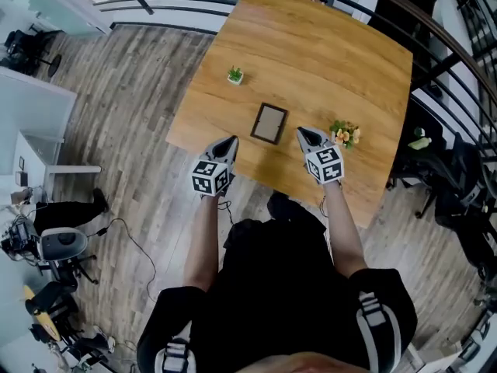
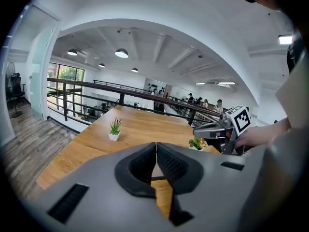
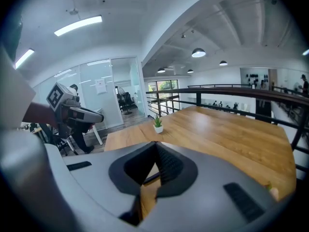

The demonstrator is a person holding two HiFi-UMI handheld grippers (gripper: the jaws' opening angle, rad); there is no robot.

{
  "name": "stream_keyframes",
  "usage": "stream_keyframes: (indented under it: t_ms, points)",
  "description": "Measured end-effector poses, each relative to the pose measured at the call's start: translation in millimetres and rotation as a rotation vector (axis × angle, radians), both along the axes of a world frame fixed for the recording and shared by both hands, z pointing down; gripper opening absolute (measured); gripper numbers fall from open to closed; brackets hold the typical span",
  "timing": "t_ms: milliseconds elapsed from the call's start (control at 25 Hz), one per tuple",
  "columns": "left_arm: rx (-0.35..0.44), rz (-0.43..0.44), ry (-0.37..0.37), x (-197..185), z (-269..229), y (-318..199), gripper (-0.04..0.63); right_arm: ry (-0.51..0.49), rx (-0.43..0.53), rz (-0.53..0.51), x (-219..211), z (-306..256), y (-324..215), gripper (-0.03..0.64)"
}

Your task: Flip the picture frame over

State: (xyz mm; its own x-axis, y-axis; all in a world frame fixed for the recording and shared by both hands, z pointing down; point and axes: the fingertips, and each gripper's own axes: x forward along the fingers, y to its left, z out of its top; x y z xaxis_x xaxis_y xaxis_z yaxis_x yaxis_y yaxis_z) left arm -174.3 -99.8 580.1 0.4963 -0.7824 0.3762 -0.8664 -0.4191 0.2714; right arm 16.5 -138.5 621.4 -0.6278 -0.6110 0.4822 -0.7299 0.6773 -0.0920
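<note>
At 8 and 4 o'clock of the dark rectangular picture frame point(image 1: 269, 123), left gripper point(image 1: 231, 141) and right gripper point(image 1: 302, 132) are hovering closed, empty; frame probably light, rigid, so pinch an edge.

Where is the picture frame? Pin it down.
In the head view, the picture frame lies flat on the wooden table near its front edge, between the left gripper and the right gripper, touching neither.

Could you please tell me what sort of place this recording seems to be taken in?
Probably an open-plan office on an upper level or mezzanine: the wooden table stands beside a black railing, with a glass-walled room and pendant ceiling lamps nearby.
</note>
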Motion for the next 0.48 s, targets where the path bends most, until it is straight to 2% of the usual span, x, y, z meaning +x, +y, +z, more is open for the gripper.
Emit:
stream_keyframes:
  t_ms: [120, 280, 480]
  points:
    - [-0.004, -0.009, -0.024, 10, 5, -12, 0.021, -0.011, -0.006, -0.023, 2, 4, -16, 0.008]
    - [0.008, -0.044, -0.103, 10, 13, -21, 0.021, -0.022, -0.023, -0.039, 2, 10, -24, 0.008]
    - [-0.022, -0.085, -0.052, 10, 30, -34, 0.021, -0.023, -0.051, -0.056, 1, 25, -29, 0.008]
